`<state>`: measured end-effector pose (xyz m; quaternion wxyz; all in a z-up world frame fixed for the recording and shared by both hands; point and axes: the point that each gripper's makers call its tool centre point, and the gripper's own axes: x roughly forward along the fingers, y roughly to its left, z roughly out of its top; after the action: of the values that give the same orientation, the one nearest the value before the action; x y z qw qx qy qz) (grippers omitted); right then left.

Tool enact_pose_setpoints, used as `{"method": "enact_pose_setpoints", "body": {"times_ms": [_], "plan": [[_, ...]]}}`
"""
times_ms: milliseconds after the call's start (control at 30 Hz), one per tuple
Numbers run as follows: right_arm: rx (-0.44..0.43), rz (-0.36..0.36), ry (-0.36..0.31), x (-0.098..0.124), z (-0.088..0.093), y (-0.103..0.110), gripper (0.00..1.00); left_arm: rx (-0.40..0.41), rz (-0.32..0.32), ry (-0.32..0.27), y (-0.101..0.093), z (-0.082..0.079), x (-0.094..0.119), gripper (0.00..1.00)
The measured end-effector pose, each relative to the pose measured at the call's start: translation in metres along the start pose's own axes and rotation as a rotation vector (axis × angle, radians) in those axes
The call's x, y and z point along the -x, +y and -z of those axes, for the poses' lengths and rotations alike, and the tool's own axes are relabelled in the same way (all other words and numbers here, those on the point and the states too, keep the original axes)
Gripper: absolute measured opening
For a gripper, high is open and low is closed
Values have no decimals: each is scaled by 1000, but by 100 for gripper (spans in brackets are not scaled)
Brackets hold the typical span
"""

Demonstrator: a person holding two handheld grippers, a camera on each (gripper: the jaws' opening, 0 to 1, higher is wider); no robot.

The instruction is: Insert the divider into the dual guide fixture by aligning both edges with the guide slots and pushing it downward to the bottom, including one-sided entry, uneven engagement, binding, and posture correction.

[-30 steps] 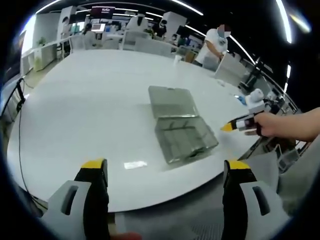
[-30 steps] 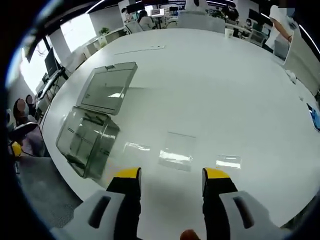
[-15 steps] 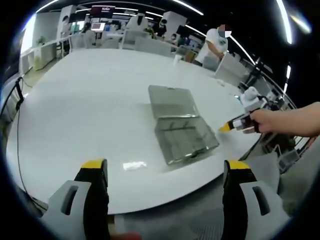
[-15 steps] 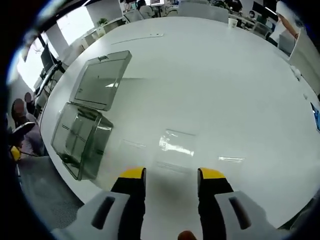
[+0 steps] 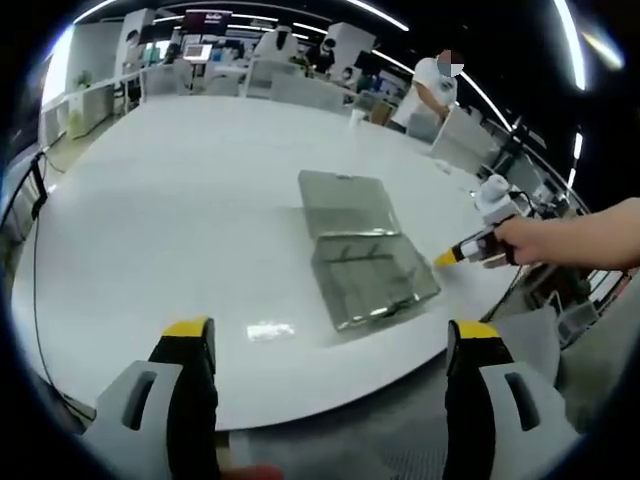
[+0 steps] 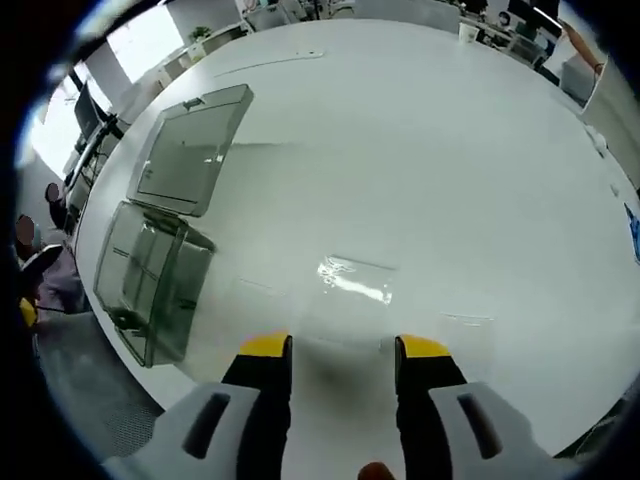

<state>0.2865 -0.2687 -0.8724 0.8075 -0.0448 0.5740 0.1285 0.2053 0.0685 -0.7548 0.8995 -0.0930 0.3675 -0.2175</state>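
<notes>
On the white bench (image 6: 480, 150) the clear lidded fixture (image 6: 150, 275) sits open near the edge, the flat transparent divider (image 6: 355, 290) just ahead of your right hand-held gripper (image 6: 333, 350); both grippers are released, so square up low and pinch one edge.
</notes>
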Motion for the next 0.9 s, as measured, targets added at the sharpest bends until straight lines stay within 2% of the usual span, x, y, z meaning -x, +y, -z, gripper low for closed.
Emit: {"method": "enact_pose_setpoints", "body": {"times_ms": [267,633,900], "plan": [[-17,19,11,-5,-5,-7,35,3,0,3,1,1,-2,94],[-8,81,54,-2,-4,-1,35,4,4,2,-1,0,-3,94],[-3,82,79,-5,-6,-6,33,9,2,-2,-1,0,-3,94]]}}
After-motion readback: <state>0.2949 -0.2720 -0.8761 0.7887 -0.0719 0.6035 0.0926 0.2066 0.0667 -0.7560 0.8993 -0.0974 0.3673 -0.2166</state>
